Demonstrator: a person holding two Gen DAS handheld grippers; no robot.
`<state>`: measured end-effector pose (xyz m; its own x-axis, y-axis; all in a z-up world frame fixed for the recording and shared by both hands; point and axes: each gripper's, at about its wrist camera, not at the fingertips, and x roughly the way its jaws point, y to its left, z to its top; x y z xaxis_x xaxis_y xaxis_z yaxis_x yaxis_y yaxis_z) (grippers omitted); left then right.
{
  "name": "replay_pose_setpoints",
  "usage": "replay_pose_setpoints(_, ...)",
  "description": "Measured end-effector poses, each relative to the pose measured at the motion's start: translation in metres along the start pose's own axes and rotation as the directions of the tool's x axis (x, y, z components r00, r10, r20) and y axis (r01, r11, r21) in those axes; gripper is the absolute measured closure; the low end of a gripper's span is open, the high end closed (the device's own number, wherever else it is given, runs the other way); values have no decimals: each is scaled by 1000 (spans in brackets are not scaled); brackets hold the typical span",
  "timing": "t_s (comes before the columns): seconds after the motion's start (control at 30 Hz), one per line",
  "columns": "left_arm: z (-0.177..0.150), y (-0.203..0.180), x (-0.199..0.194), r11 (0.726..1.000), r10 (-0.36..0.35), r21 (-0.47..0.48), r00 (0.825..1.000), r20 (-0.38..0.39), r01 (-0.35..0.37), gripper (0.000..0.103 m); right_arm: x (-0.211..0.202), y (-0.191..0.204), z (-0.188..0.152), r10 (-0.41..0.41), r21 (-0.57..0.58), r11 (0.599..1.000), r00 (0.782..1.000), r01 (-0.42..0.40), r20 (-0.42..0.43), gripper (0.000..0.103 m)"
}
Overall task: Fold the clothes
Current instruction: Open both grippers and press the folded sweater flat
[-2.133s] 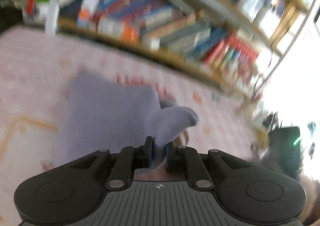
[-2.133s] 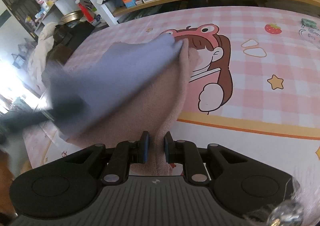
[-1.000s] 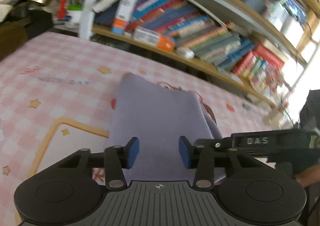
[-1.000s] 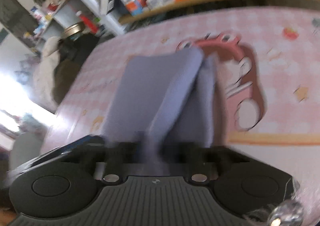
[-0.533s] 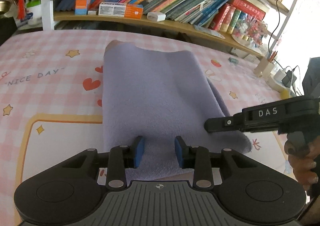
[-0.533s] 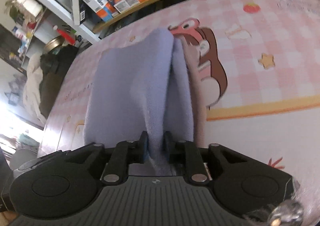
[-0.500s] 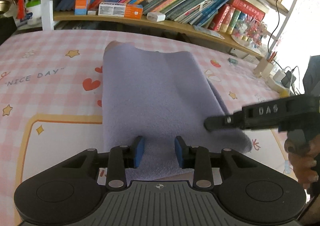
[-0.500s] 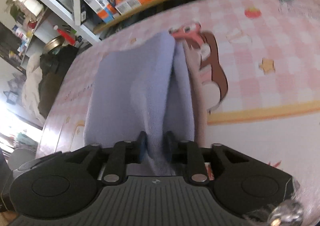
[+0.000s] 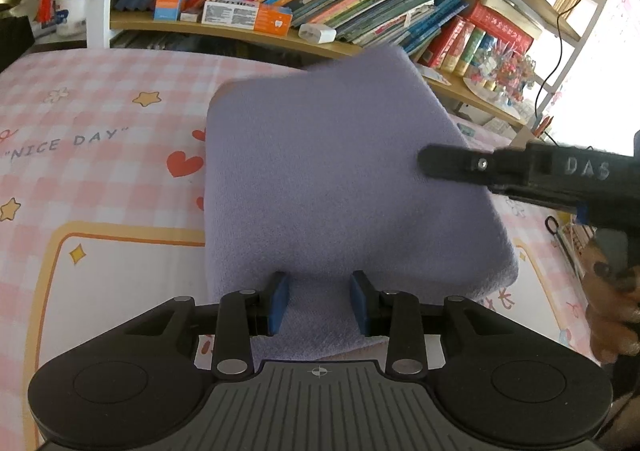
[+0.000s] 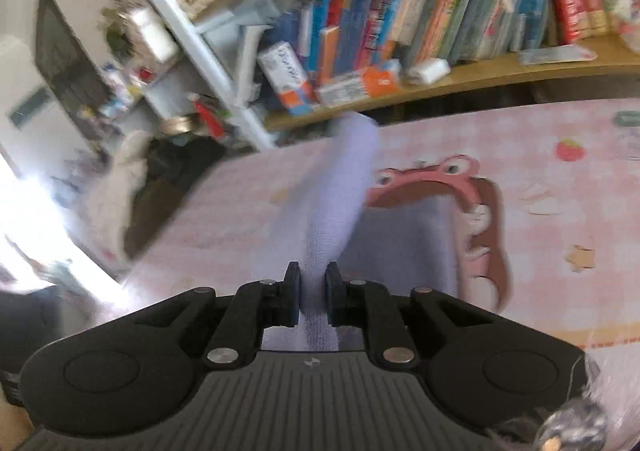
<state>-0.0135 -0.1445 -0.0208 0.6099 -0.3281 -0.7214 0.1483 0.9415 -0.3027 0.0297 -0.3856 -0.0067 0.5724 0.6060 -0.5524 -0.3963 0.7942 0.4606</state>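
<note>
Fold step underway: right gripper fingers pinching raised edge of lavender fleece cloth; left gripper fingers spread beside cloth's near edge. Next: lay edge across cloth.

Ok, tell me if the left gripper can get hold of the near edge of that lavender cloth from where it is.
Probably yes. The left gripper is open, with the near edge of the lavender cloth lying between its fingers and nothing across them. The right gripper grips a fold from the side, off that edge.
</note>
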Motion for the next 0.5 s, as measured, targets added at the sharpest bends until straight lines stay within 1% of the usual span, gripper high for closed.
replay_pose_setpoints(0.03, 0, 0, 1, 1000, -3, 0, 1000, -1, 3, 68, 8, -3, -2, -69, 3, 998, 997, 70, -35, 92)
replay_pose_setpoints(0.07, 0, -1, 1, 1000, -5, 2, 1000, -1, 5, 68, 19, -8, -5, -131, 19, 991, 988, 133, -87, 92)
replay_pose_setpoints(0.1, 0, -2, 2, 1000, -3, 6, 1000, -2, 3, 68, 31, -15, -8, -157, 43, 985, 978, 164, -138, 91)
replay_pose_setpoints(0.13, 1, -3, 2, 1000, 1, 10, 1000, -4, -1, 67, 36, -18, -11, -156, 50, 985, 977, 165, -145, 91)
replay_pose_setpoints(0.23, 1, -3, 1, 1000, 9, 16, 1000, -4, -9, 67, 34, -7, -10, -179, -31, 984, 975, 177, -131, 88)
replay_pose_setpoints(0.27, 1, -3, 0, 1000, 12, 16, 1000, 2, -12, 67, 31, -6, -9, -181, -34, 983, 976, 178, -125, 78)
replay_pose_setpoints(0.3, 2, -5, -2, 1000, 19, 21, 1000, 12, -19, 67, 28, -5, -9, -182, -35, 983, 976, 179, -118, 64)
replay_pose_setpoints(0.33, 2, -7, -6, 999, 28, 31, 999, 28, -29, 66, 24, -5, -7, -179, -27, 984, 978, 177, -108, 61)
replay_pose_setpoints(0.37, 3, -8, -10, 999, 34, 41, 998, 48, -36, 60, 17, -6, -6, -173, -17, 985, 981, 172, -90, 59)
replay_pose_setpoints(0.43, 4, -11, -18, 997, 41, 55, 995, 92, -47, 52, 6, -5, -5, -180, -7, 984, 981, 180, -67, 52)
replay_pose_setpoints(0.5, 6, -13, -26, 997, 48, 58, 990, 132, -57, 48, -5, -3, -4, -200, -2, 980, 979, 200, -45, 41)
